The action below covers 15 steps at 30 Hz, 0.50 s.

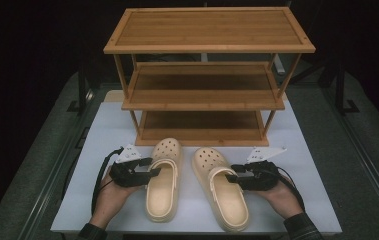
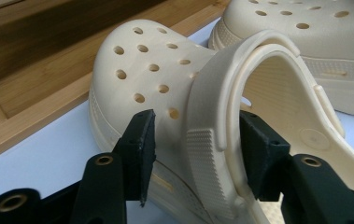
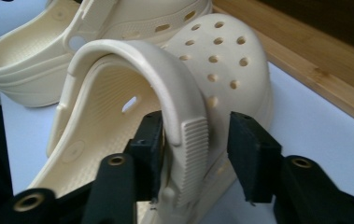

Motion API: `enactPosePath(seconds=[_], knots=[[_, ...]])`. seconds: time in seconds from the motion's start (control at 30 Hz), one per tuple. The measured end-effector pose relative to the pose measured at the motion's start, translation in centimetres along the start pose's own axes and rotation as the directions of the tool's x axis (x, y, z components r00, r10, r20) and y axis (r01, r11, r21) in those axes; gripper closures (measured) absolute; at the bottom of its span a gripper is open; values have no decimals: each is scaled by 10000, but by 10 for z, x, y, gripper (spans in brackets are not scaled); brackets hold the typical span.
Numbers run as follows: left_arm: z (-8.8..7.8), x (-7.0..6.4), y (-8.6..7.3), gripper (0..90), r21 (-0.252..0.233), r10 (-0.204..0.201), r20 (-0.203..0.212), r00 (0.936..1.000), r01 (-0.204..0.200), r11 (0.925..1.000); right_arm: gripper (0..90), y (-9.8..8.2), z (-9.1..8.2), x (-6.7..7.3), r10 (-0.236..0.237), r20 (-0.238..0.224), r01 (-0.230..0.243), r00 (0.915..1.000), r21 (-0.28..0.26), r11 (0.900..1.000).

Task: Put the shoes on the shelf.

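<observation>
my two hands come in low from the near edge, palms up under the tools, each reaching inward to a cream clog. the left gripper [image 1: 149, 171] straddles the outer wall and strap of the left clog [image 1: 164, 177]; in the left gripper view one of the fingers [image 2: 141, 142] stands just off the wall while the other sits inside by the strap — parted, not yet pressing. the right gripper [image 1: 232, 176] mirrors it on the right clog [image 1: 224, 192]: its inner finger looks to touch the strap, the outer one stands clear, so no firm grip. both clogs lie flat on the white surface [image 1: 102, 135], toes toward the wooden shoe rack [image 1: 207, 75] — its bottom shelf sits just beyond them.
</observation>
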State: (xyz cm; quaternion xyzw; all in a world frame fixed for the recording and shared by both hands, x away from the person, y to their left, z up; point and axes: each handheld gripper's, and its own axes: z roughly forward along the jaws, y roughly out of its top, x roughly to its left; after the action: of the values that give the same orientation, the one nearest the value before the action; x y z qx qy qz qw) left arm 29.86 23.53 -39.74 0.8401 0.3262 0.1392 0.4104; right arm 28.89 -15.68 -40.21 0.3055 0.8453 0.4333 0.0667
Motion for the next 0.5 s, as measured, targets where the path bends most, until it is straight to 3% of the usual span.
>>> enactPosePath(seconds=[0.23,0.5], knots=[[-3,0,0,586,33,42,-68,10000,-42,10000,680,0,-2,3,-174,156,175,9997,-16,9998],[-10,3,0,724,99,21,-603,9982,-15,9999,754,1,-5,4,-479,608,483,9970,-46,9988]])
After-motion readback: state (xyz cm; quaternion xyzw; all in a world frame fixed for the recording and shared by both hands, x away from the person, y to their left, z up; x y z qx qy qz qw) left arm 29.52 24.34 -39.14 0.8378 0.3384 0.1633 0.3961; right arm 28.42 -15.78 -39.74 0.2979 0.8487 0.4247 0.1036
